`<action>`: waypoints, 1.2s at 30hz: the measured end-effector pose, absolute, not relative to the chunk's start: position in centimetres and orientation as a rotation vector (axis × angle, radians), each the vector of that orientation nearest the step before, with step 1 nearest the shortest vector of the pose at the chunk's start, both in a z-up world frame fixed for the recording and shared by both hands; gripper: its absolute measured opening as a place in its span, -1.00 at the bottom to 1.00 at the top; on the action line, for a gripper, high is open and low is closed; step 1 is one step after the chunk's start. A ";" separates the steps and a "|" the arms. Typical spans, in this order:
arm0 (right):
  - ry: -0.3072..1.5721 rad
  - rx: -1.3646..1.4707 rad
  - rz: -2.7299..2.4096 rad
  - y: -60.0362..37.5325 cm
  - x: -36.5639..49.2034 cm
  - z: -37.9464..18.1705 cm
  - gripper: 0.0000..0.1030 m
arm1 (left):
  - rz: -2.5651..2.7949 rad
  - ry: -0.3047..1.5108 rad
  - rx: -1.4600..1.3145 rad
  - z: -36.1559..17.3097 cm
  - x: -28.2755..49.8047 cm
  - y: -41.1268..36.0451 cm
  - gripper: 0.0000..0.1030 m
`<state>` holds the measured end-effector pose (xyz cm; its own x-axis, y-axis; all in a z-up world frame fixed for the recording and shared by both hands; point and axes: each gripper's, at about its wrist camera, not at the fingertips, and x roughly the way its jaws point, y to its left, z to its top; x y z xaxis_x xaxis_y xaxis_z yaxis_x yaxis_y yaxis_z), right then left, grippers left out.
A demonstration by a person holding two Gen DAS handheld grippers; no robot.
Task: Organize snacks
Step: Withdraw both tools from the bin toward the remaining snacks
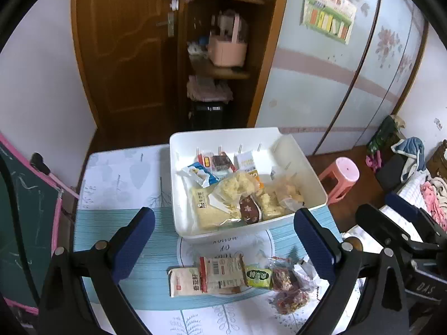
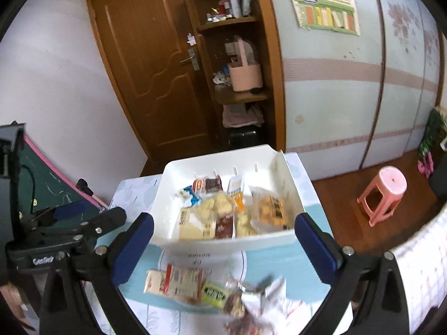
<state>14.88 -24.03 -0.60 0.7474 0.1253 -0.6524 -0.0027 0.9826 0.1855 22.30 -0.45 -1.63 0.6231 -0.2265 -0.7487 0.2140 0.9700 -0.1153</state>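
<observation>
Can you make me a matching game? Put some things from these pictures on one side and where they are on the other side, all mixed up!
Things:
1. white bin
2. green snack packet
3. pink stool
4. pink basket

Places:
A. on the wooden floor
B. on a shelf beside the door
C. on the table, full of snacks
D. on the table, in front of the bin

Pairs: 1-C, 2-D, 3-A, 4-B
</observation>
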 end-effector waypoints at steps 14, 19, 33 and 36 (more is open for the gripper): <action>0.476 0.148 0.075 -25.3 4.3 1.7 0.97 | -0.320 0.709 0.010 -0.3 11.5 -2.6 0.93; 0.454 0.087 0.060 -25.2 2.1 0.8 0.97 | -0.316 0.779 -0.032 -2.8 10.1 -3.0 0.91; 0.552 0.011 0.033 -25.9 0.6 -5.6 0.97 | -0.341 0.872 0.004 -9.9 8.1 -4.6 0.91; 0.599 0.014 0.033 -26.4 1.2 -7.0 0.97 | -0.334 0.877 0.028 -11.0 8.2 -4.9 0.91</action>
